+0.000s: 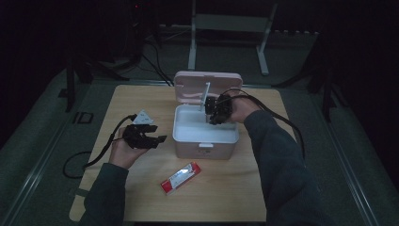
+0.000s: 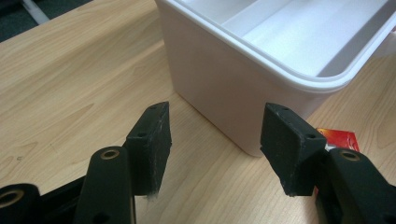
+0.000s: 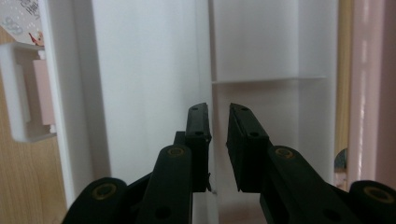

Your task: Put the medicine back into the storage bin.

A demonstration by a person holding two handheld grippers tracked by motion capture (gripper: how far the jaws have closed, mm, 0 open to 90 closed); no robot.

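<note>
A white storage box [image 1: 204,137] stands in the middle of the wooden table with its pink lid [image 1: 207,82] swung back. My right gripper [image 1: 215,115] reaches into the box at its back right. In the right gripper view its jaws [image 3: 219,126] stand only a narrow slit apart over the white inside [image 3: 140,70]. A thin white partition edge [image 3: 211,56] runs along the left pad, with a gap to the other pad. My left gripper [image 1: 159,133] lies left of the box, open and holding nothing. Seen from the left gripper [image 2: 217,140], the box corner [image 2: 224,84] is just ahead.
A red and white packet [image 1: 181,178] lies flat on the table in front of the box, and also shows beside the left gripper's right jaw [image 2: 338,139]. A thin pale strip [image 1: 207,96] stands upright against the lid. The box's front latch [image 3: 28,93] shows at the left.
</note>
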